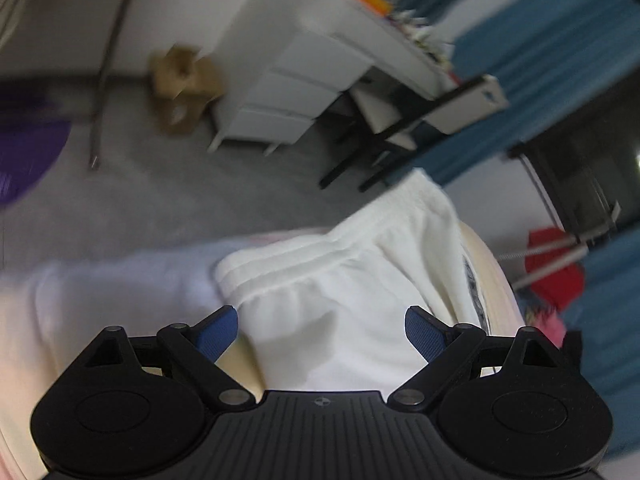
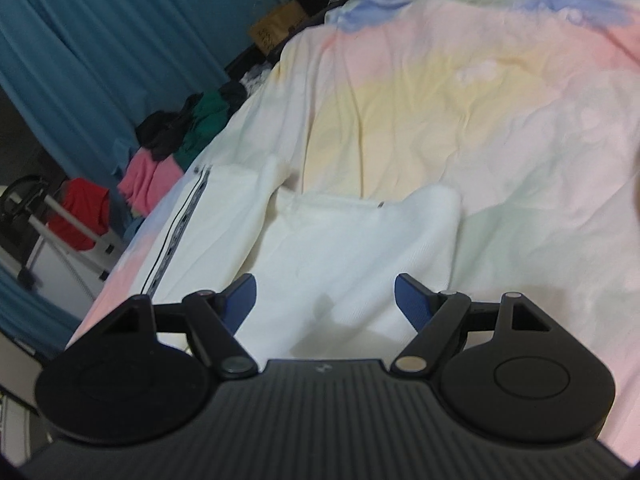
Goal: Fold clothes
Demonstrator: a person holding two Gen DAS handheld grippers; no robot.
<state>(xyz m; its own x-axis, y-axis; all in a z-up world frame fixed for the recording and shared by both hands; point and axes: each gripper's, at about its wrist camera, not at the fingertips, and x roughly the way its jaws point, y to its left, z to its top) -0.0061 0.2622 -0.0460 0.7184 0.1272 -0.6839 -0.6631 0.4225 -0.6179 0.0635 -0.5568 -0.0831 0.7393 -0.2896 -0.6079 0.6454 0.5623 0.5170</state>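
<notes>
A white pair of trousers lies on the pastel bedspread. In the left wrist view its elastic waistband faces the bed's edge. My left gripper is open and empty, hovering just above the fabric below the waistband. In the right wrist view the white trousers lie partly folded, with a black-and-white side stripe along the left edge. My right gripper is open and empty, just above the white fabric.
A grey floor, a white drawer unit, a cardboard box and a black-legged desk lie beyond the bed. Blue curtains hang behind. A pile of pink, green and dark clothes sits beside the bed, with a red item.
</notes>
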